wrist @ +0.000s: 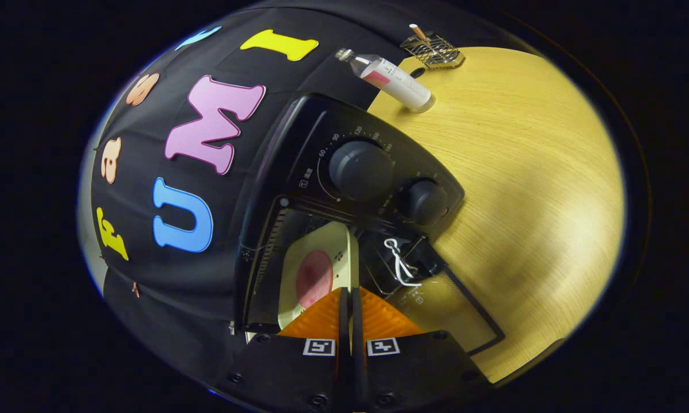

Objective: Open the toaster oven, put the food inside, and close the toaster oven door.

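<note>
Gripper (350,298) fingers were pinched narrow on the edge of a cream plate (298,261), both pressing it. The plate carried a round pink slice of food (314,278) and sat at 12 o'clock off the tips, inside the toaster oven (321,172) cavity. We saw the oven door (459,310) open at 3 o'clock, two knobs (360,170) beyond, a bottle (391,77) at 1 o'clock on the wooden table (528,189).

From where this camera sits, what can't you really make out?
- Gripper: whether the closed fingers pinch the plate's edge; they cover the contact.
- Food: what the pink round is; too blurred.
- Oven interior: dark, and the plate blocks it.
- Dial markings: too small.
- Bottle label: too small.
- Rack contents: far off, tiny.
</note>
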`<state>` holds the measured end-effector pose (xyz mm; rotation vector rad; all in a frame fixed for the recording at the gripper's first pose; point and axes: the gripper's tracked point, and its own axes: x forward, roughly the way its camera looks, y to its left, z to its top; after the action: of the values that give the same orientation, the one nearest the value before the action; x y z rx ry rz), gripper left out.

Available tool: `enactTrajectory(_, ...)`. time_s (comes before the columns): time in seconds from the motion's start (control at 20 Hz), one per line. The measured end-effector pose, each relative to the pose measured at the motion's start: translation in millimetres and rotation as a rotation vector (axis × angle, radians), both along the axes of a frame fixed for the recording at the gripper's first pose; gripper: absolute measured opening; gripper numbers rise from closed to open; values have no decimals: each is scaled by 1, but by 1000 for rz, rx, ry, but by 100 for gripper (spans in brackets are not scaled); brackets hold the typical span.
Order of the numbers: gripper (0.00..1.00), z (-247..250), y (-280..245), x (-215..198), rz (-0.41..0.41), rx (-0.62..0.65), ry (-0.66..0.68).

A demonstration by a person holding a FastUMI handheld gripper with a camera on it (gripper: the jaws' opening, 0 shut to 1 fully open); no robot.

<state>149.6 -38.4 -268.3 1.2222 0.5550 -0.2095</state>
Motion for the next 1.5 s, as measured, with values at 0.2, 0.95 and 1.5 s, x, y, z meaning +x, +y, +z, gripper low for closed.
enactTrajectory(0.2, 6, -9, 0, 18, -68, -27, 14)
enactTrajectory(0.95, 32, 4, -4, 30, -137, -155, 22)
enactTrajectory(1.5, 99, 25, 18, -53, 84, -342, 41)
